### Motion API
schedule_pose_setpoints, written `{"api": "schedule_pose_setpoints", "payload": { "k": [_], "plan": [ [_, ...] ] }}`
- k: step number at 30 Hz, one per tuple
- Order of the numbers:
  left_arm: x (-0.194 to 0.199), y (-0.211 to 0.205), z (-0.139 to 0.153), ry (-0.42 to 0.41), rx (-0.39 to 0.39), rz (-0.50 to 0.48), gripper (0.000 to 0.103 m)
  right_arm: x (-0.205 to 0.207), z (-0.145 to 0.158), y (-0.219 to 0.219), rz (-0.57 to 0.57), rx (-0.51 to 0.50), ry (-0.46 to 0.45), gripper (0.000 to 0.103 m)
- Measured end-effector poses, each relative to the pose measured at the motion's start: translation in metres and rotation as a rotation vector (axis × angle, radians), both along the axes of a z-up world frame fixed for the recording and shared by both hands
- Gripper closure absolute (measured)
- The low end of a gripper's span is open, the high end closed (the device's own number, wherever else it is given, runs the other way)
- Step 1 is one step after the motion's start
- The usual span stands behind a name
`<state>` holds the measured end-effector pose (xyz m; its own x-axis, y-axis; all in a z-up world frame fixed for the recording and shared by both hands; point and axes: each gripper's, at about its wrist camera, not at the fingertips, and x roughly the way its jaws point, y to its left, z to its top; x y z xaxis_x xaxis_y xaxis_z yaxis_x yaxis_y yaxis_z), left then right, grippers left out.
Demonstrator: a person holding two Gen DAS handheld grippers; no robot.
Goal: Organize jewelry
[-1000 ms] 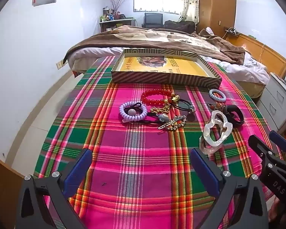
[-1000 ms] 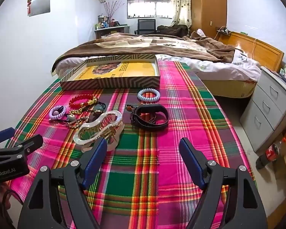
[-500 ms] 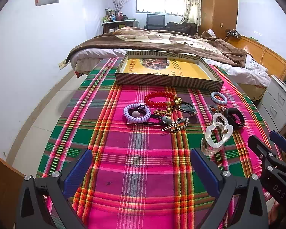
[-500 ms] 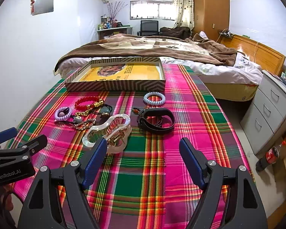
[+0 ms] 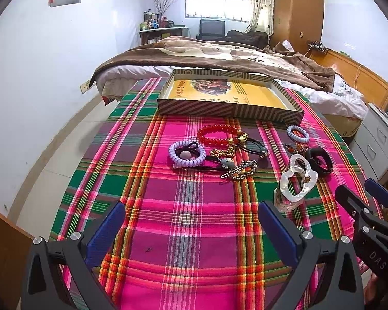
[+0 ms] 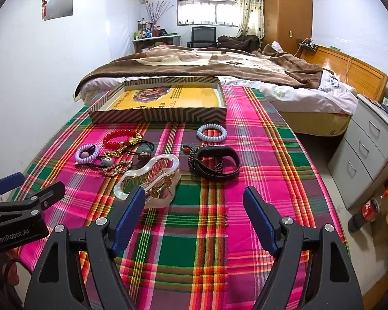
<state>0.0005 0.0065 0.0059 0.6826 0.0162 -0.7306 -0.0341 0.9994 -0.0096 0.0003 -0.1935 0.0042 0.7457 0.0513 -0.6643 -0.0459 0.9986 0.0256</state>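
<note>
both tongs, left tongs [image 5: 191, 228] and right tongs [image 6: 194, 208], spread wide, gripping nothing, hovering near edge of tabletop [image 5: 183, 271]. jewelry heaped mid-cloth, near side of empty tray [image 6: 168, 115]. clear hair claw [image 6: 152, 178] just beyond right tongs. tangled red bracelet [image 5: 217, 134] and hair ties likely to drag neighbours along.

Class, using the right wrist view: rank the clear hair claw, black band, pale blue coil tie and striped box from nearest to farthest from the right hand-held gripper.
1. Clear hair claw, just ahead, left.
2. Black band, centre.
3. Pale blue coil tie, beyond the band.
4. Striped box, far edge.
</note>
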Motion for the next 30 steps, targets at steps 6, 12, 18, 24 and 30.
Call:
{"api": "schedule_pose_setpoints", "payload": {
  "k": [6, 12, 18, 24, 30],
  "plan": [
    [-0.0005, 0.0008, 0.0003, -0.003, -0.001, 0.002, 0.0, -0.0012, 0.0006, -0.0004, -0.001, 0.002, -0.006, 0.025],
    [-0.0023, 0.0005, 0.0012, -0.005, -0.003, 0.001, 0.0, -0.0023, 0.0018, 0.0002, -0.001, 0.001, -0.008, 0.025],
    [-0.0026, 0.0005, 0.0017, -0.005, -0.005, 0.001, 0.0, -0.0031, 0.002, 0.0003, 0.0, 0.001, -0.007, 0.025],
    [-0.0028, 0.0006, 0.0023, -0.006, -0.004, 0.003, 0.0, -0.0029, 0.0018, 0.0005, 0.0, 0.001, -0.007, 0.025],
    [-0.0034, 0.0011, 0.0031, -0.005, -0.005, 0.004, 0.0, -0.0031, 0.0021, 0.0004, 0.0, 0.001, -0.007, 0.025]
  ]
}}
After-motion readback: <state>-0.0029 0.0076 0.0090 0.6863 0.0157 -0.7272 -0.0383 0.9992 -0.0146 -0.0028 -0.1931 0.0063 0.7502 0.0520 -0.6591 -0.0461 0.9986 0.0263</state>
